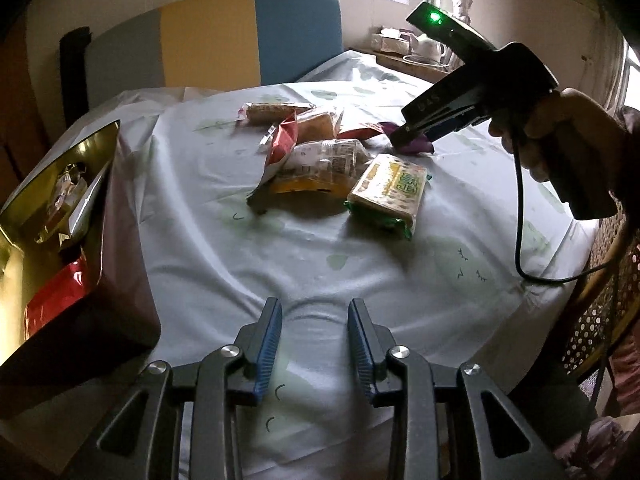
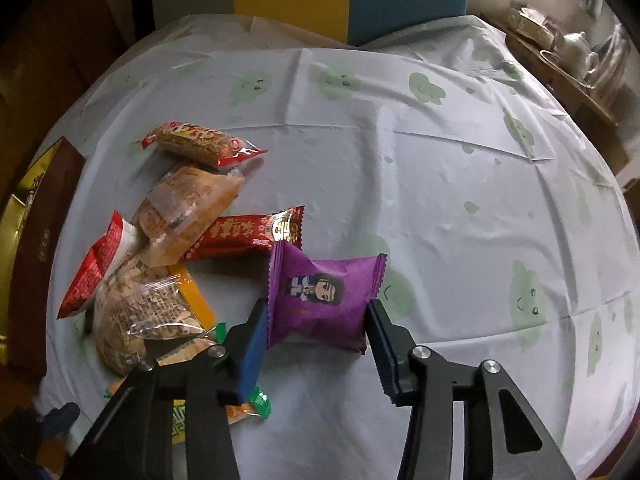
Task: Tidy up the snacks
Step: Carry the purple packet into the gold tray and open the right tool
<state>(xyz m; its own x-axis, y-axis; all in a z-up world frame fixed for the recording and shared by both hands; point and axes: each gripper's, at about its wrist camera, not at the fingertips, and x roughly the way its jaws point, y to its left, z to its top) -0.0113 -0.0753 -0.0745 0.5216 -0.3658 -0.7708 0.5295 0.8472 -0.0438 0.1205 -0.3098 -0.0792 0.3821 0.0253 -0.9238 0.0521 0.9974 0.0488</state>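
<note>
From the left wrist, the left gripper (image 1: 314, 344) hangs over bare tablecloth (image 1: 224, 264), its blue pads spread apart with nothing between them. The snack pile (image 1: 316, 156) lies well ahead of it, mid-table, and a green cracker pack (image 1: 390, 188) rests at the pile's right edge. A gold-lined box (image 1: 52, 216) with a few wrapped snacks inside stands at the left. Beyond the pile, a hand (image 1: 560, 136) holds the right gripper (image 1: 408, 136), tips down on a purple packet (image 1: 412, 142).

From the right wrist, the right gripper (image 2: 316, 332) pinches the purple packet (image 2: 320, 300) by its two side edges, both pads touching the wrapper. The packet sits just right of the pile, its upper left corner beside a red bar wrapper (image 2: 244, 236). A clear bag of crackers (image 2: 140, 316) lies near the left finger.
</note>
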